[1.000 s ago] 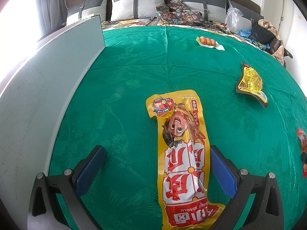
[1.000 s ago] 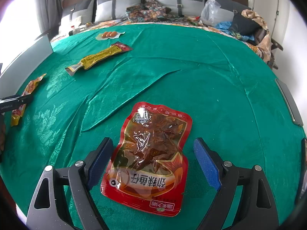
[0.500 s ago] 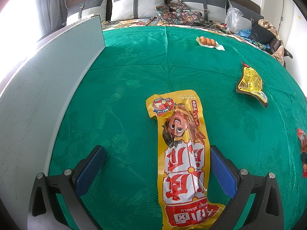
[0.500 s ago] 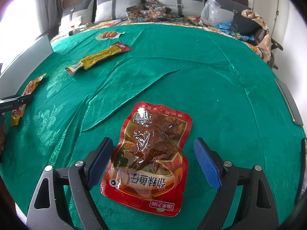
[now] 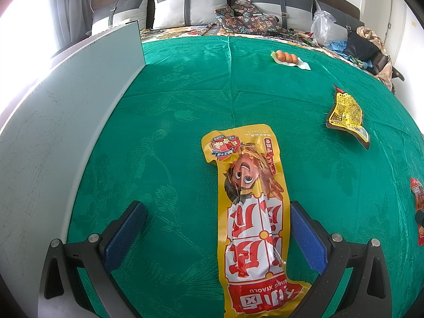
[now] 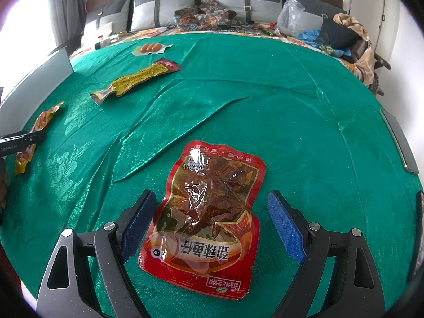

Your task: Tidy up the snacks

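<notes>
In the left wrist view, a long yellow and red snack packet point(image 5: 251, 220) lies flat on the green cloth point(image 5: 172, 111). My left gripper point(image 5: 216, 220) is open, its jaws on either side of the packet's near end, apart from it. In the right wrist view, a red pouch of spicy snack point(image 6: 206, 214) lies flat between the open jaws of my right gripper point(image 6: 209, 216), which do not touch it. A yellow packet point(image 5: 347, 114) and a small pack of sausages point(image 5: 288, 58) lie farther off; both also show in the right wrist view, the yellow packet point(image 6: 137, 79) and the sausages point(image 6: 151, 47).
A tall grey board point(image 5: 61, 122) stands along the left edge of the cloth. Pillows point(image 5: 190, 5), a plastic bag point(image 5: 323, 26) and clothes lie beyond the far edge. The cloth has a raised fold point(image 6: 201, 116) in the right wrist view. The left gripper's tip point(image 6: 23, 140) shows at far left.
</notes>
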The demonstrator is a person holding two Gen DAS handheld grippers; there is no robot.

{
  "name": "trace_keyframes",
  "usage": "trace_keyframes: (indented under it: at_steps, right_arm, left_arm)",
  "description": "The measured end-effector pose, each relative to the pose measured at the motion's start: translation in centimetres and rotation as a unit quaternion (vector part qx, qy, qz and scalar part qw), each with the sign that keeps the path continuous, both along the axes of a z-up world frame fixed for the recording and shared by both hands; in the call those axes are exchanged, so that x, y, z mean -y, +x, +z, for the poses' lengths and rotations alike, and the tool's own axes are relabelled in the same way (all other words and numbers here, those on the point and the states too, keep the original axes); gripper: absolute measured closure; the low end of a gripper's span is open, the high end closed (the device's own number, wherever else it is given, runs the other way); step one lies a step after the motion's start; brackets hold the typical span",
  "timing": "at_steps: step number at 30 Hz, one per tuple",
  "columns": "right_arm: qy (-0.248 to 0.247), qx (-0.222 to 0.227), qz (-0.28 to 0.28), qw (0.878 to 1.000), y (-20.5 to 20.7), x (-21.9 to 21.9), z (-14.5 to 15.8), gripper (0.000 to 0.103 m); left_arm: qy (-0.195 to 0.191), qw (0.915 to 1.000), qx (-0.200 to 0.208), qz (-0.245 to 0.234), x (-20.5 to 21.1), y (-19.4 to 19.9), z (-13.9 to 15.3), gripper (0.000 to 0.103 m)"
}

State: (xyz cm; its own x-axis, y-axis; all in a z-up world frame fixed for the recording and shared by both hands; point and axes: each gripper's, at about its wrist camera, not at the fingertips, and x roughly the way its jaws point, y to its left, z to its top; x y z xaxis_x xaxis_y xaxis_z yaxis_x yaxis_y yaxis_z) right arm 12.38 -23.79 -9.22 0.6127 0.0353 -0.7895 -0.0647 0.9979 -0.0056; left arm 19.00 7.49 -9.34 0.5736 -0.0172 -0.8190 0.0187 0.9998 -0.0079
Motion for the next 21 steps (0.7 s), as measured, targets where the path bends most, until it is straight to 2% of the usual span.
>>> trace_keyframes:
  at_steps: [21]
  right_arm:
    - [0.000, 0.000, 0.000, 1.000, -0.08, 0.01, -0.06, 0.015]
  left_arm:
    - [0.000, 1.0000, 0.000, 0.000, 0.02, 0.02, 0.00, 0.000]
